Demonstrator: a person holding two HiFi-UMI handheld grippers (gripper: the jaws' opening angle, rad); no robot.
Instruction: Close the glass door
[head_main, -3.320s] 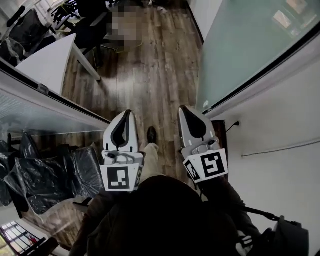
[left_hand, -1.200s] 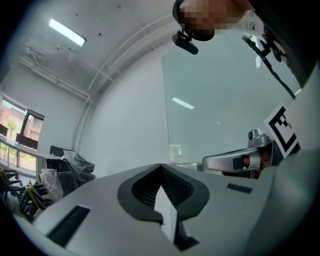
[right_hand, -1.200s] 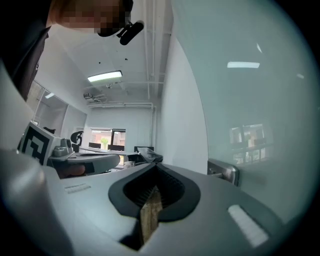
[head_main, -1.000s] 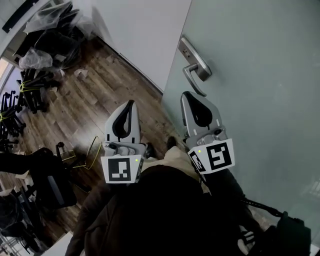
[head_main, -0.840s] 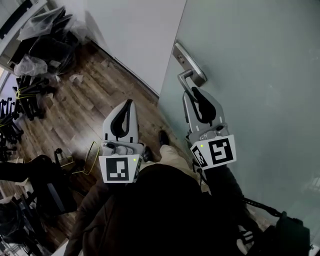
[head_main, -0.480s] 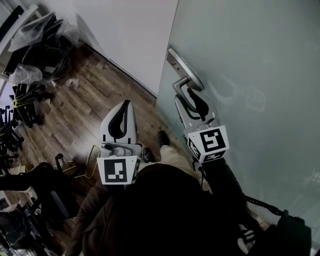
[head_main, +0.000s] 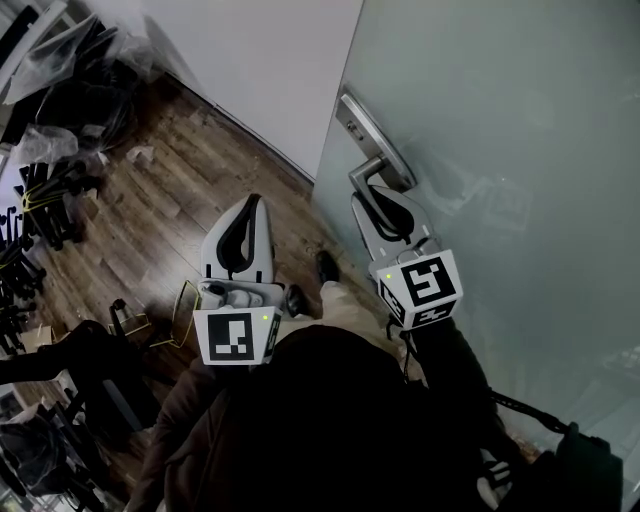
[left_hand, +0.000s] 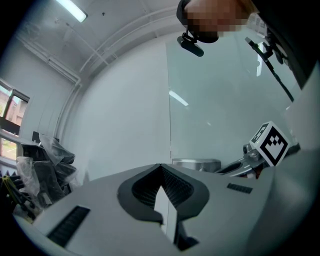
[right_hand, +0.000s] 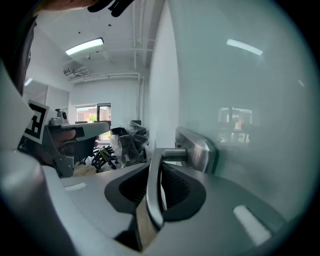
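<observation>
1. The right gripper (right_hand: 157, 166) has just been squeezing in and is now clenched on the door handle (right_hand: 151, 197). It's a curved brushed-metal lever, sandwiched between the ridged pads (right_hand: 176, 189). From the head view its free end is buried in the gripper.
2. The left gripper (head_main: 254, 204) is clamped closed on nothing, out over the wood-plank floor (head_main: 170, 190) and clear of the door.
3. The glass door (head_main: 500, 120) is frosted and greenish. Only its left edge shows, next to a white wall (head_main: 260, 70); the rest is cut off.

The door handle (head_main: 372, 148) lies inside the right claw (head_main: 386, 206), left claw (head_main: 245, 236) alongside.
</observation>
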